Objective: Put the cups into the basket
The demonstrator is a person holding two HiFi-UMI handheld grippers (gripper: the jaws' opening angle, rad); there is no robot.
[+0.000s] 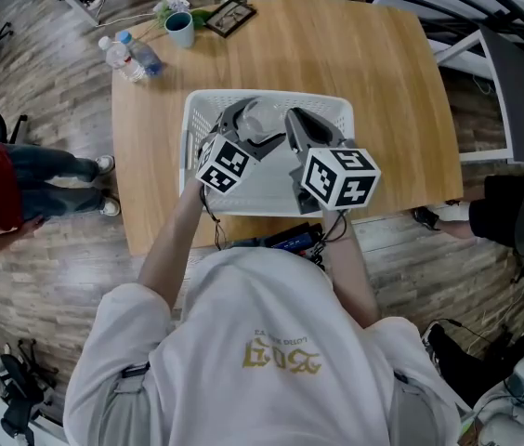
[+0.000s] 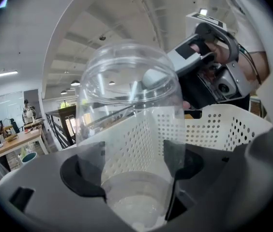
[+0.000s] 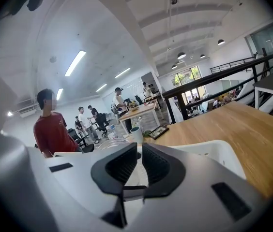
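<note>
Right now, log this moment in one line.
left hand-held gripper: shut on clear cup | clear cup: over white basket | right hand-held gripper: nearly shut, empty

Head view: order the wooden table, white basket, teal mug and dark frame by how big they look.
1. Wooden table, by far the largest.
2. White basket.
3. Dark frame and teal mug: they look about the same size at the table's far edge, so I won't rank them.
</note>
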